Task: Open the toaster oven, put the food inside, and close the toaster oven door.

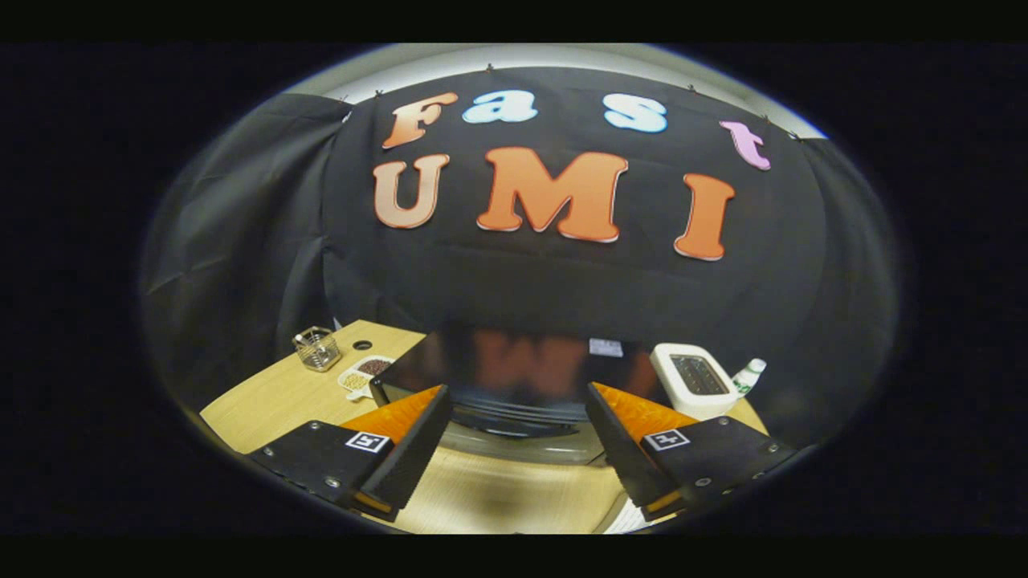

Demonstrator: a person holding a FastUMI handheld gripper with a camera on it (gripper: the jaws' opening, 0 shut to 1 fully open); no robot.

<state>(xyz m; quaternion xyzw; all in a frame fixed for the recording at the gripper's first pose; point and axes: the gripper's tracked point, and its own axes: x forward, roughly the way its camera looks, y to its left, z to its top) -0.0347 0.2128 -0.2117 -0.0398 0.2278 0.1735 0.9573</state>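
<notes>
Sat dead ahead of the gripper [516,388], that toaster oven [514,361], long side running straight across the gap. Fingers spread wide, gripping nothing. Hovered above and a bit back, tilted down at the glossy top, with what looked like the door handle [514,425] between the tips. Seemed shut, but honestly hard to tell. Spotted a snack dish [365,376] on the table [273,401] left of the oven. Would fit a door never opened or one closed again.
</notes>
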